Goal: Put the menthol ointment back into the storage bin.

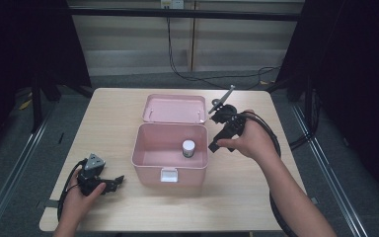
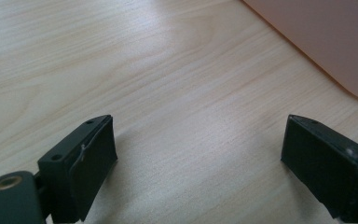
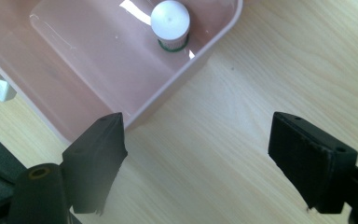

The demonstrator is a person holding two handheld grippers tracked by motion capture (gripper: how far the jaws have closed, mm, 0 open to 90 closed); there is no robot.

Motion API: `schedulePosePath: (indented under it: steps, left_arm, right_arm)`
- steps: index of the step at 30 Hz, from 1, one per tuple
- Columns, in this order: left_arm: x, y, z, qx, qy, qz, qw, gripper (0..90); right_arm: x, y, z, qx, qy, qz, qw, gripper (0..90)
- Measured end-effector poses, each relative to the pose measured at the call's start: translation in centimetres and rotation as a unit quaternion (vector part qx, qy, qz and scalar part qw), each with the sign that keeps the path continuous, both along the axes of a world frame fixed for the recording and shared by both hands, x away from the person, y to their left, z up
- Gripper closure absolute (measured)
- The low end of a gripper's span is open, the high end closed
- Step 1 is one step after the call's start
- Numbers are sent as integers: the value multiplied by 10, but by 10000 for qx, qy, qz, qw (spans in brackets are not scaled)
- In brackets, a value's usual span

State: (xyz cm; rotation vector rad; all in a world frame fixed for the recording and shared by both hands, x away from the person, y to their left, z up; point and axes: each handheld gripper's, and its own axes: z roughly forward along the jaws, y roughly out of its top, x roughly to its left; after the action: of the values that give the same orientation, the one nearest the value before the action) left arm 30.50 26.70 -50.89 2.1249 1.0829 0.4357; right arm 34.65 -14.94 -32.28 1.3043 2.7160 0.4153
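Table (image 1: 246, 185) of pale wood carries a pink box (image 1: 170, 170) at its middle, lid (image 1: 174, 108) thrown back on the far side, white latch (image 1: 169, 174) on the near wall. A white-capped jar (image 1: 188, 148) stands upright inside, toward the right wall. The right gripper (image 1: 213, 146) hovers just right of the box, held by a hand (image 1: 251, 140). The left gripper (image 1: 121, 179) lies low at the near left, close to the box.

Left gripper view: the left gripper (image 2: 198, 154) has its jaws wide apart over bare wood, nothing between them; the box's wall (image 2: 335, 42) shows at upper right.

Right gripper view: the right gripper (image 3: 198, 154) also stands spread and empty over the table beside the box (image 3: 98, 60), apart from the jar (image 3: 170, 23).
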Motion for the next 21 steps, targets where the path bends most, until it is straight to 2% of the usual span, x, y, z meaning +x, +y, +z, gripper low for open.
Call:
schedulePosePath:
  steps: [16,21]
  left_arm:
    - [0,0,0,-2,-3,0,10000,95]
    - [0,0,0,-14,1,3,10000,95]
  right_arm:
    - [-10,-27,-9,110,-25,-6,9999,187]
    - [-13,-34,-12,195,-106,14,9998,187]
